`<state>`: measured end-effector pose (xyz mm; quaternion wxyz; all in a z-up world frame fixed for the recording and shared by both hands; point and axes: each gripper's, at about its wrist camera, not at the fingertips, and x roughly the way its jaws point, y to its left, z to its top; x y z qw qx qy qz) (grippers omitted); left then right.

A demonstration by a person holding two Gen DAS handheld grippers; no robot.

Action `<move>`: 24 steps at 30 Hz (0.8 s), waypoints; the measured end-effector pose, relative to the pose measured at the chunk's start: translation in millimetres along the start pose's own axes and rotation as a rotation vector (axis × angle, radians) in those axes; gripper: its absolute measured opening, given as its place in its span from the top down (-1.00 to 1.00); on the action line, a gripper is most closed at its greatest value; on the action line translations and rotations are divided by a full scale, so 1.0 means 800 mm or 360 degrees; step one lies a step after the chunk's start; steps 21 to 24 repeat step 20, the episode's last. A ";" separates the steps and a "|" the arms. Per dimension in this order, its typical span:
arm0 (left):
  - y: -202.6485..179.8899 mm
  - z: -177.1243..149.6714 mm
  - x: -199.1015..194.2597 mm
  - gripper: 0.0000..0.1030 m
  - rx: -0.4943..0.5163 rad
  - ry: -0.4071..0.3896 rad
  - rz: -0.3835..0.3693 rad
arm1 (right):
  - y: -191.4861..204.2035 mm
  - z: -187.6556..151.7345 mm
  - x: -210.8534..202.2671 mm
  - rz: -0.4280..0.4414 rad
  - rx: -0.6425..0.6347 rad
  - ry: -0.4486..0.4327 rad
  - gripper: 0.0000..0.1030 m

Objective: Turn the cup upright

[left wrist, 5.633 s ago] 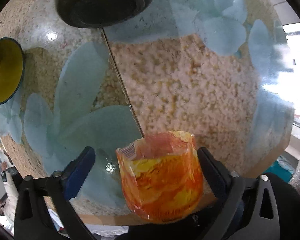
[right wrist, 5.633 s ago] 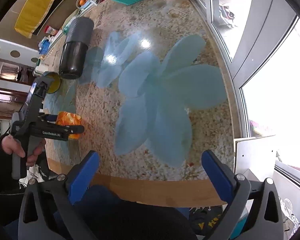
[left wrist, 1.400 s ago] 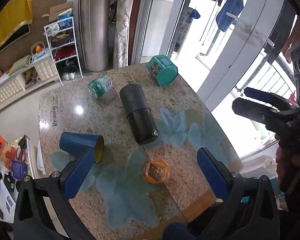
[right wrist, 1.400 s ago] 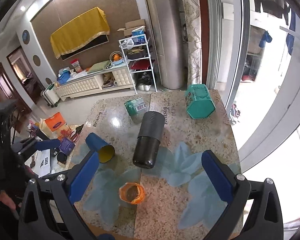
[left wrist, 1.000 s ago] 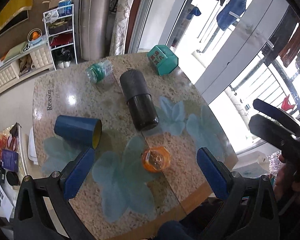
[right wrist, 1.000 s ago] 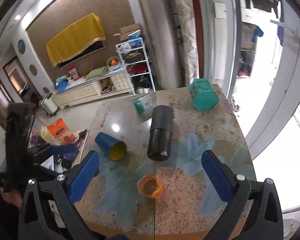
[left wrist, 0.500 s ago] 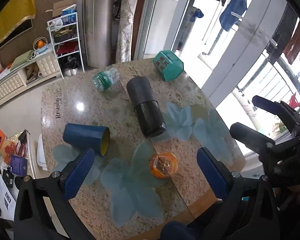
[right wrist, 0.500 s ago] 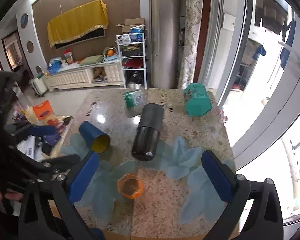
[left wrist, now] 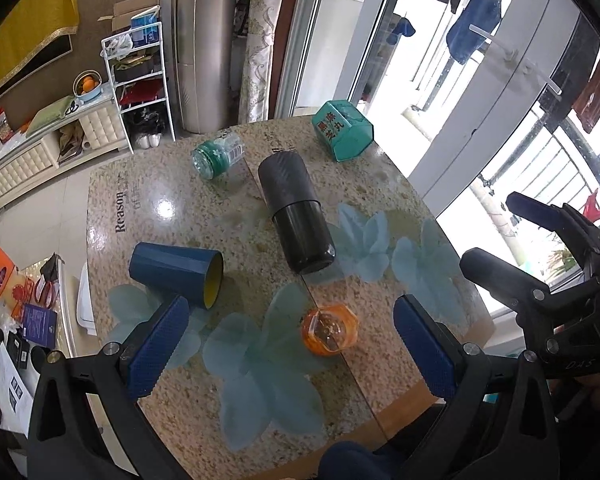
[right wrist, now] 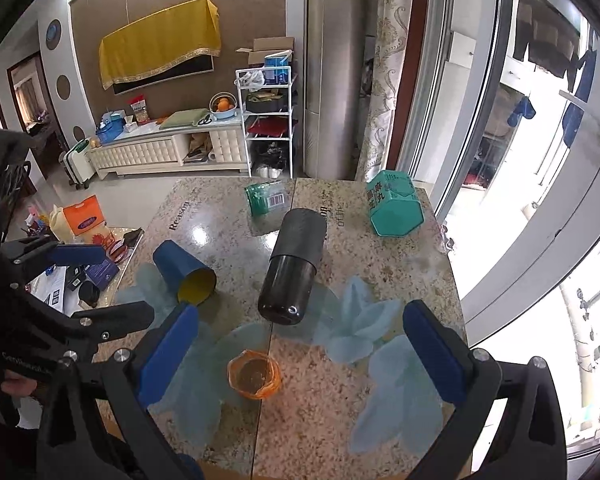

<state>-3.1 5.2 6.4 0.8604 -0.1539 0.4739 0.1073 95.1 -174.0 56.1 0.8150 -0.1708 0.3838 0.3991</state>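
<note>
An orange translucent cup (left wrist: 330, 330) stands upright on the flower-patterned table (left wrist: 380, 376), mouth up; it also shows in the right wrist view (right wrist: 254, 374). A blue cup with a yellow inside (left wrist: 177, 273) lies on its side at the left, seen too in the right wrist view (right wrist: 185, 273). My left gripper (left wrist: 292, 348) is open and empty, held high above the table. My right gripper (right wrist: 300, 354) is open and empty, also high above the table.
A black cylindrical flask (left wrist: 296, 220) lies on its side mid-table. A green jar (left wrist: 218, 156) lies at the back and a teal hexagonal box (left wrist: 342, 130) at the back right. A shelf rack (right wrist: 266, 120) and a window stand beyond.
The left gripper held the orange cup low over the table 5.6 s ago; now the cup stands free. Both grippers have risen high and shifted only slightly since.
</note>
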 end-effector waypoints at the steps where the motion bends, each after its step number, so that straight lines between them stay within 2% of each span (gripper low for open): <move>1: 0.000 -0.001 0.000 -1.00 -0.0003 0.0000 -0.0001 | 0.000 0.000 0.000 0.0003 0.0000 0.0000 -1.00; 24: -0.006 -0.009 -0.013 -1.00 0.0016 -0.0068 0.0004 | 0.001 -0.005 -0.007 0.0015 0.0015 -0.0019 -1.00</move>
